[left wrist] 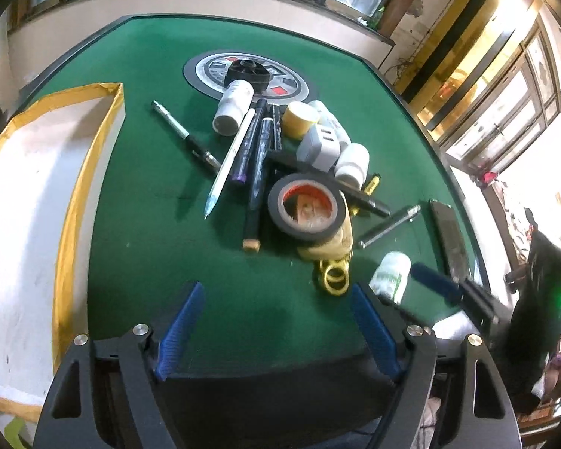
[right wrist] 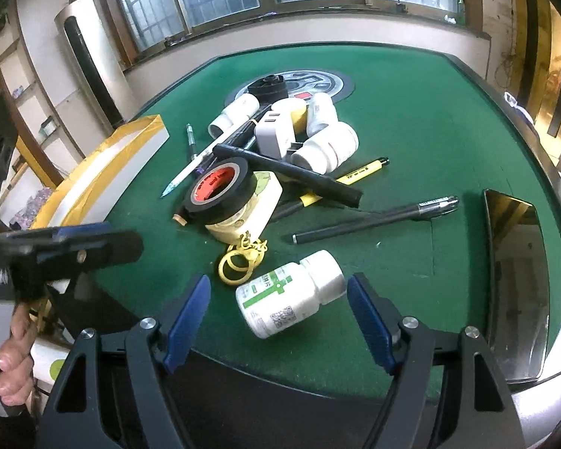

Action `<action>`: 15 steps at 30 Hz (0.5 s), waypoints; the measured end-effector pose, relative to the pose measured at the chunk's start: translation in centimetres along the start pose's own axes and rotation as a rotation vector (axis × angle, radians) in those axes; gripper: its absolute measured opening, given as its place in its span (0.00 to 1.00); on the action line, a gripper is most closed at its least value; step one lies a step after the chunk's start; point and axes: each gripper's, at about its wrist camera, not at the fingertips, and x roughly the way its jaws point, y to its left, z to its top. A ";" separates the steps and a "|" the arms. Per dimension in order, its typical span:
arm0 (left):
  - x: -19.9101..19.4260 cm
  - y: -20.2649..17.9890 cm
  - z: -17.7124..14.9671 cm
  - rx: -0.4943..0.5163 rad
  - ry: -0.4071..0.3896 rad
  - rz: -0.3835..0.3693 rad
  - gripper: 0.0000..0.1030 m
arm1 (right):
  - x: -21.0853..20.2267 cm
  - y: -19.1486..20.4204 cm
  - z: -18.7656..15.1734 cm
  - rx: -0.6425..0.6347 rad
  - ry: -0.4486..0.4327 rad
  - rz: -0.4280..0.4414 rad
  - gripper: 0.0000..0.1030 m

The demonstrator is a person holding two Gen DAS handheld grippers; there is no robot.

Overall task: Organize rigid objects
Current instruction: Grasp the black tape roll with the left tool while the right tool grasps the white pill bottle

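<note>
A pile of rigid objects lies on the green table (left wrist: 149,243): black tape roll (left wrist: 304,209) on a cream case, pens and markers (left wrist: 258,157), white bottles (left wrist: 233,106), a grey adapter (left wrist: 319,146), yellow rings (left wrist: 333,277). A white pill bottle with a green label (right wrist: 290,293) lies on its side between the open fingers of my right gripper (right wrist: 278,321), not clamped. My left gripper (left wrist: 276,329) is open and empty, short of the pile. The right gripper also shows in the left wrist view (left wrist: 435,282) beside the bottle (left wrist: 391,277).
A white box with yellow taped edges (left wrist: 30,202) stands at the table's left side. A black phone (right wrist: 520,280) lies at the right edge. A round grey disc (left wrist: 245,75) with a black part on it sits at the back.
</note>
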 end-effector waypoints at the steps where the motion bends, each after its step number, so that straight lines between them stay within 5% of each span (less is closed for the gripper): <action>1: 0.3 -0.1 0.5 -0.003 0.003 -0.002 0.81 | 0.2 0.0 -0.1 0.004 0.005 0.001 0.73; 6: 2.4 0.1 3.0 -0.019 0.011 0.018 0.80 | 0.7 0.1 -0.5 -0.001 0.007 -0.011 0.73; 15: 5.8 -0.3 4.8 -0.016 0.066 0.067 0.37 | 1.7 0.3 -0.5 0.013 0.034 0.060 0.59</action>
